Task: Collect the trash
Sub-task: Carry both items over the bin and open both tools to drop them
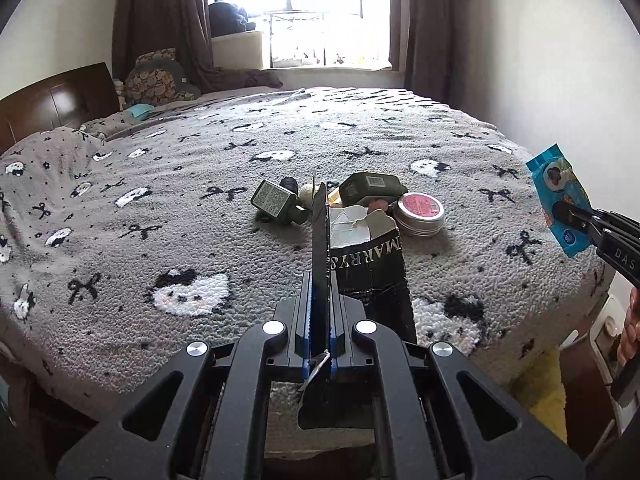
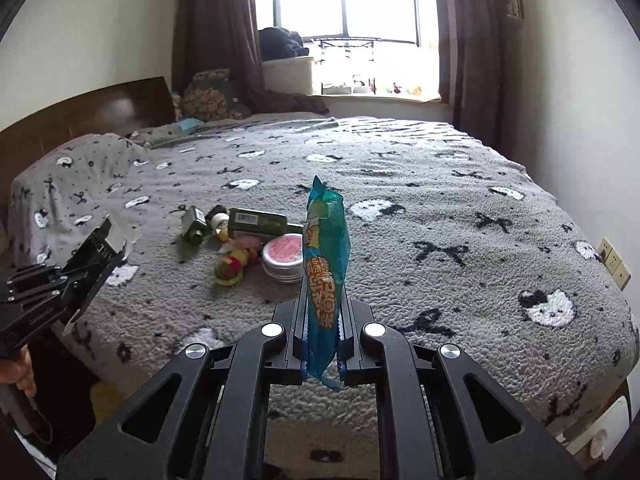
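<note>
black carton (image 1: 372, 276): one, torn open at the top, pinched by one wall in the left gripper (image 1: 320, 320), held up off the bed (image 1: 240, 184)
blue snack wrapper (image 2: 326, 256): one, clamped flat in the right gripper (image 2: 323, 332), also off the bed
left on the blanket: two dark green bottles (image 2: 256, 222), one round tin (image 2: 284, 258) with a pink lid, a crumpled colourful scrap (image 2: 236, 262)
hard to make out: a couple of small roundish bits behind the bottles
hands: only fingertips show at the frame edges

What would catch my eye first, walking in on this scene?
Probably the two held pieces of trash: the left gripper pinches a torn black carton, and the right gripper clamps a blue snack wrapper, both above the bed's near edge. Beyond them, green bottles and a pink-lidded tin lie clustered on the grey patterned blanket.
</note>
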{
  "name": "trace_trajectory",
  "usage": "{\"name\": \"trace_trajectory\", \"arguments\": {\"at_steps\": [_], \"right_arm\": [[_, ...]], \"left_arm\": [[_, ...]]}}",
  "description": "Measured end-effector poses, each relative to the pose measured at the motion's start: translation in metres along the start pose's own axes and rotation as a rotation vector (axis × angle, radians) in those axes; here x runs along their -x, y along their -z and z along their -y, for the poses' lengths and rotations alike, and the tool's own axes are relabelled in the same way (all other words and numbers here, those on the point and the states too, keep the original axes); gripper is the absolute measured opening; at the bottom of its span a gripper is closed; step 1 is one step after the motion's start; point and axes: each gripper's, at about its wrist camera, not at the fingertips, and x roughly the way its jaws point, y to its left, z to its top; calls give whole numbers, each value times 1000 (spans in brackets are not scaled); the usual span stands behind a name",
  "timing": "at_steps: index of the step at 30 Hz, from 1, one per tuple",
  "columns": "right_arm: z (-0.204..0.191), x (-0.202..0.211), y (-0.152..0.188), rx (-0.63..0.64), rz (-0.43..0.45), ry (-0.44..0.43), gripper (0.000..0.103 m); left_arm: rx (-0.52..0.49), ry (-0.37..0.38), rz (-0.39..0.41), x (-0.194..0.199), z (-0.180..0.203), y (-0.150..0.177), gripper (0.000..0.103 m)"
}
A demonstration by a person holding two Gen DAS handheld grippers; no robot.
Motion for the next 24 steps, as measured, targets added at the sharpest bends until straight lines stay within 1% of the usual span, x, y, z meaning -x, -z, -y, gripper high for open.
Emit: {"name": "trace_trajectory", "arguments": {"at_steps": [4, 7, 11, 14, 18, 24], "right_arm": [[-12, 27, 7, 41, 27, -43, 11], [-21, 42, 16, 72, 32, -69, 11], [-30, 54, 30, 90, 26, -105, 11], [-36, 58, 42, 101, 11, -118, 11], [-40, 59, 61, 97, -25, -125, 11], [-40, 45, 95, 80, -127, -145, 11]], "left_arm": [[-10, 12, 34, 25, 5, 10, 5], [-30, 22, 52, 42, 12, 19, 5], [-63, 39, 51, 57, 21, 35, 5], [-83, 52, 24, 60, 29, 50, 5], [-78, 77, -29, 61, 34, 75, 5], [-77, 108, -144, 48, 43, 116, 5]]}}
